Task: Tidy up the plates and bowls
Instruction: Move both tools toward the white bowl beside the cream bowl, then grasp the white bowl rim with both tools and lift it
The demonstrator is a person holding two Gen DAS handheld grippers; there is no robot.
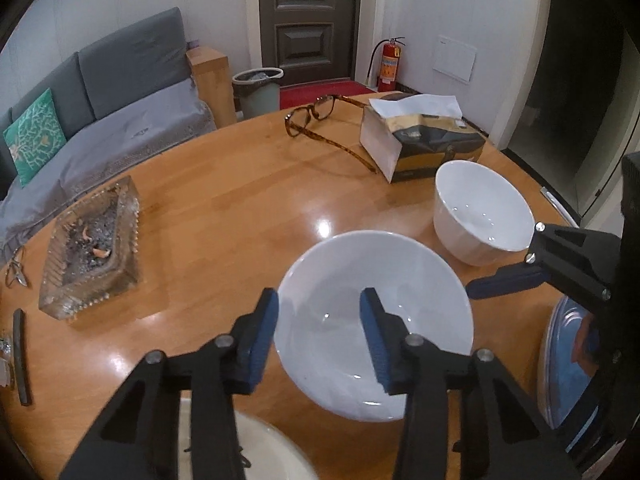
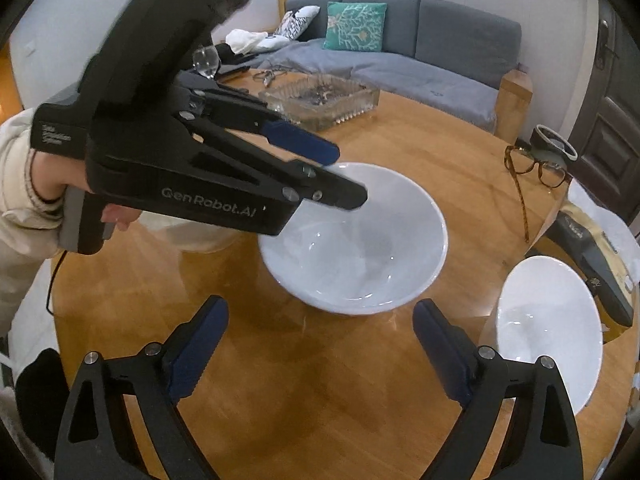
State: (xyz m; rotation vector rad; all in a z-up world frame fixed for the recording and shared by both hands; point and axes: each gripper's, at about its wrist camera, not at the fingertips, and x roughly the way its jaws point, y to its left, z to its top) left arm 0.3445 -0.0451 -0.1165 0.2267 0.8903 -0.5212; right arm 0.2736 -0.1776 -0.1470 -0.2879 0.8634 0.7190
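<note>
A wide white bowl (image 1: 374, 322) (image 2: 352, 240) sits on the round wooden table (image 1: 224, 216). My left gripper (image 1: 320, 332) is open, its fingers straddling the bowl's near-left rim, one pad inside and one outside; it also shows in the right wrist view (image 2: 340, 176). A smaller, deeper white bowl (image 1: 482, 216) (image 2: 548, 332) stands to the right of the wide one. My right gripper (image 2: 320, 336) is open and empty, hovering near the wide bowl's front edge; its fingertip (image 1: 504, 282) shows in the left wrist view.
A glass ashtray (image 1: 94, 248) (image 2: 320, 100) stands at the left. Glasses (image 1: 320, 120) and a tissue box (image 1: 416, 140) lie at the far side. A white dish (image 1: 248, 452) sits under my left gripper. A shiny plate (image 1: 568, 360) is at the right edge. A wine glass (image 2: 206, 60) stands far back.
</note>
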